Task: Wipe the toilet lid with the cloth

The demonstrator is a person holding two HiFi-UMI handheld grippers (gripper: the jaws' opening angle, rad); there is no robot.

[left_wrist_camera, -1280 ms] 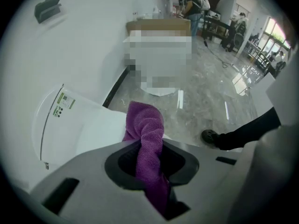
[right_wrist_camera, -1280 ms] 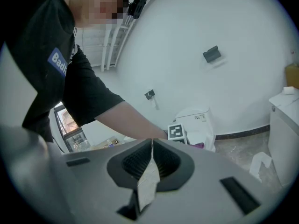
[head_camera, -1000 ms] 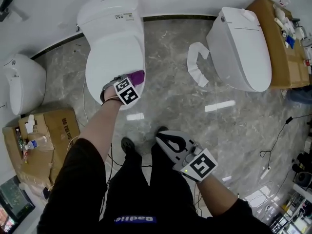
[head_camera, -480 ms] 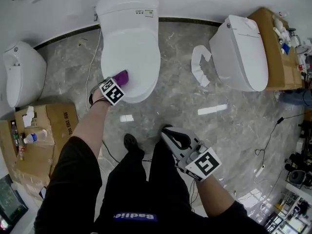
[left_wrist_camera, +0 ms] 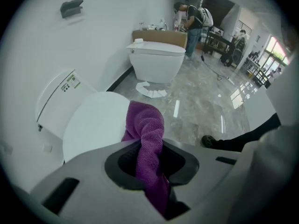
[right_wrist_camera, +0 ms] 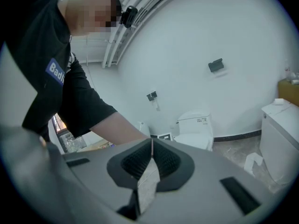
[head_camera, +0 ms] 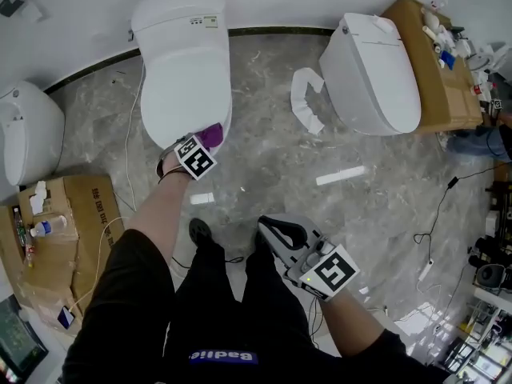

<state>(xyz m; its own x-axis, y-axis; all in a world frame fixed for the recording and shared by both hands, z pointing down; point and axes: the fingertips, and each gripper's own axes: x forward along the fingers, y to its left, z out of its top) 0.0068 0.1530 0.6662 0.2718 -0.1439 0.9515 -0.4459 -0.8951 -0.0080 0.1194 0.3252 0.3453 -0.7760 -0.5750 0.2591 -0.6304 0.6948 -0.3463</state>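
Head view:
- Left hand-held gripper (head_camera: 205, 144) reaches out over the front edge of the near toilet.
- Purple cloth (head_camera: 213, 134) bunched at its tip, lying on the front right rim of the closed white toilet lid (head_camera: 184, 78).
- Right hand-held gripper (head_camera: 274, 229) held low beside the person's legs, well apart from the toilet, over the grey marble floor (head_camera: 264, 158).
- Second toilet (head_camera: 372, 70) to the right, a cardboard box (head_camera: 436, 70) behind it.
- Another cardboard box (head_camera: 76, 214) at lower left.
- White curved piece (head_camera: 304, 106) on the floor between the two toilets.

Left gripper view:
- Jaws clamped on the cloth. It passes up through the jaw opening and folds over beyond the tips.
- Lid lies just beyond and to the left, with the cloth's far end at its edge.
- People stand far back in the room.

Right gripper view:
- Jaws pressed together, meeting in a thin seam, with nothing held between them.
- Beyond them: the person's bare forearm and black sleeve, a white wall, the toilet in the distance.
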